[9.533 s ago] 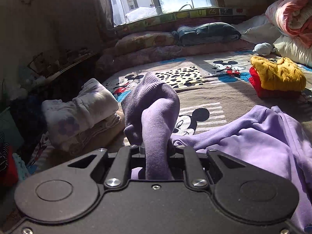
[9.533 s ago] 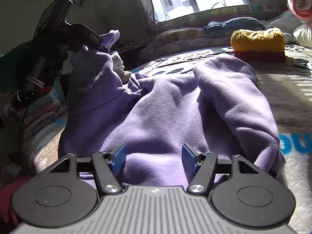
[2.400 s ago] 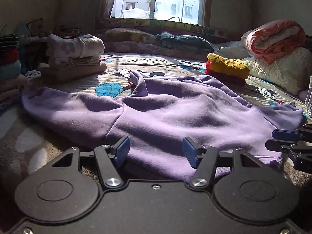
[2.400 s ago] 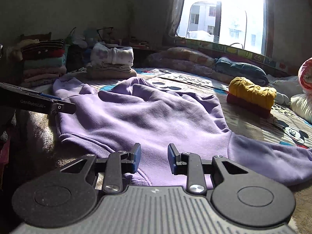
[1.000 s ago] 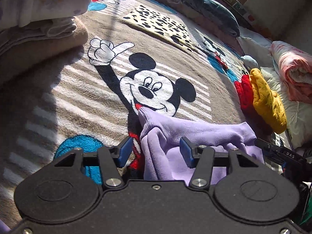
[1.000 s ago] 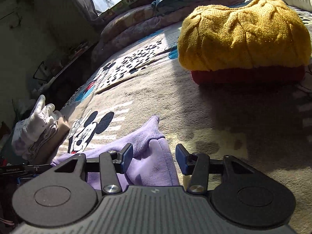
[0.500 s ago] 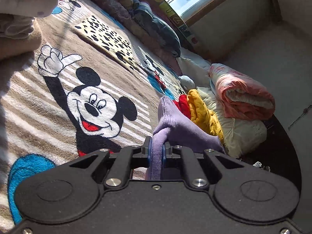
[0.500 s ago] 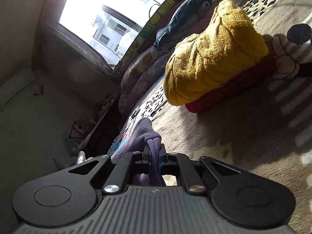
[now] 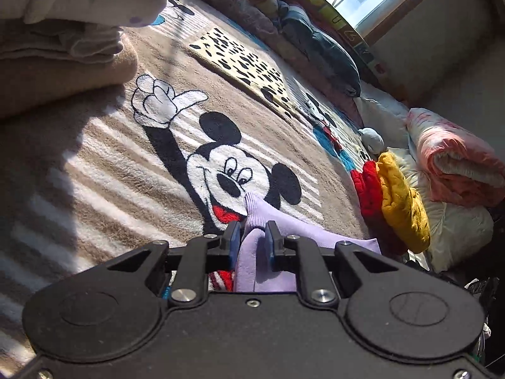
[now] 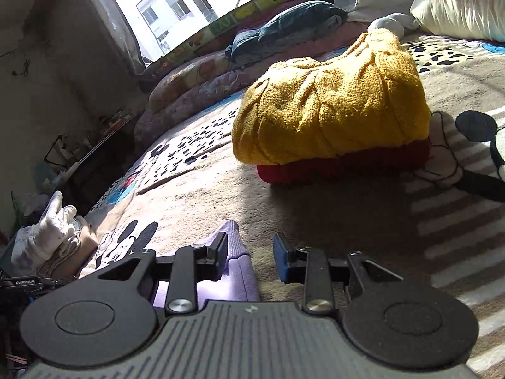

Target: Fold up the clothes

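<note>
Left gripper (image 9: 251, 240) jaws narrow around lilac sweatshirt (image 9: 262, 221) cuff; right gripper (image 10: 250, 252) jaws wide. Part both wide, withdraw toward 6 o'clock.

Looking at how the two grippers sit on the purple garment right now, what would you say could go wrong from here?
1. The right gripper is open, the purple garment touching only its left finger. Lifting now would likely raise one side alone and skew the fold.
2. The left gripper pinches a bunched ribbed edge with its jaws not fully shut, so the cloth might slip.
3. The yellow sweater, stacked on a red one, lies just ahead; a forward sweep could topple it.
</note>
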`<action>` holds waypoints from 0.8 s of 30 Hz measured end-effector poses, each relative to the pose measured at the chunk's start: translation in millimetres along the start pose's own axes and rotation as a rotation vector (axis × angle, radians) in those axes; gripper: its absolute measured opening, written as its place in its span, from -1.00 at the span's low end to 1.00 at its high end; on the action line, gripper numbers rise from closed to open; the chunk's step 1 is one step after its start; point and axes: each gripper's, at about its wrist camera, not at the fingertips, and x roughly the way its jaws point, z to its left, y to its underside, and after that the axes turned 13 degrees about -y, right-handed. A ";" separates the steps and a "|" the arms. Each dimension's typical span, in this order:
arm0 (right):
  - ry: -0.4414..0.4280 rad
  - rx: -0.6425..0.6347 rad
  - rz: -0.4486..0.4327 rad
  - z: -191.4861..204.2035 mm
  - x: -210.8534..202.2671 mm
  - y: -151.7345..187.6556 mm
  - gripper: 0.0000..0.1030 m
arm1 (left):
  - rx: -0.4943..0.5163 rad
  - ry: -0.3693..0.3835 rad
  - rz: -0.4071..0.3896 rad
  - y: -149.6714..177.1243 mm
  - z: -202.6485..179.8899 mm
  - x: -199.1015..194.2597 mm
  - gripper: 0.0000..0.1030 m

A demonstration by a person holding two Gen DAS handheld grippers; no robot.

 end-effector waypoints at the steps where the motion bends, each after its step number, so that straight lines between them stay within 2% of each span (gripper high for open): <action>1: 0.004 -0.013 0.019 3.1 5.2 -0.7 -0.34 | 0.000 0.001 0.011 -1.0 -1.5 3.8 -0.72; 3: 0.004 0.012 0.063 1.2 20.0 -2.2 -0.33 | -0.004 -0.006 0.034 -2.9 -4.1 13.4 -0.54; 5: -0.015 0.068 0.094 -7.8 31.7 0.4 -0.29 | -0.024 -0.011 0.066 -3.3 -3.5 25.4 -0.51; 6: -0.030 0.086 0.080 -10.3 30.3 2.0 -0.38 | -0.041 -0.005 0.089 -2.6 -1.7 31.5 -0.51; 7: -0.044 0.104 0.067 -12.7 28.9 3.5 -0.77 | -0.029 0.011 0.084 -1.6 -2.8 31.5 -0.82; 8: -0.061 0.122 0.049 -15.3 26.7 4.8 -0.78 | -0.018 0.049 0.065 -1.1 -4.4 26.8 -0.82; 10: -0.115 0.173 -0.061 -23.4 5.2 5.3 -0.78 | -0.037 0.171 0.009 -0.7 0.3 15.1 -0.83; 11: -0.098 0.190 -0.079 -30.6 0.3 7.7 -0.78 | -0.047 0.233 -0.019 -0.5 2.8 9.3 -0.83; 12: -0.049 0.161 -0.037 -32.8 8.4 10.7 -0.78 | -0.038 0.202 -0.018 -0.6 7.0 13.6 -0.83; 14: 0.043 0.103 0.042 -36.6 24.0 16.3 -0.78 | -0.019 0.020 0.077 0.4 13.7 39.4 -0.79; 16: 0.079 0.021 0.060 -28.1 30.7 13.1 -0.78 | -0.035 0.015 0.075 0.0 16.3 41.5 -0.72; 19: 0.112 -0.049 0.098 -17.1 33.8 6.8 -0.77 | 0.003 -0.025 0.061 0.6 9.3 38.2 -0.68; 20: 0.125 -0.062 0.110 -14.5 32.9 4.9 -0.57 | 0.000 -0.028 0.059 1.1 9.4 36.9 -0.67; 22: 0.136 -0.120 0.096 -5.1 20.4 0.8 -0.54 | 0.007 -0.038 0.046 1.8 8.5 31.2 -0.61; 24: 0.145 -0.190 0.075 6.2 4.5 -3.6 -0.53 | 0.050 -0.084 -0.004 1.8 1.2 18.3 -0.54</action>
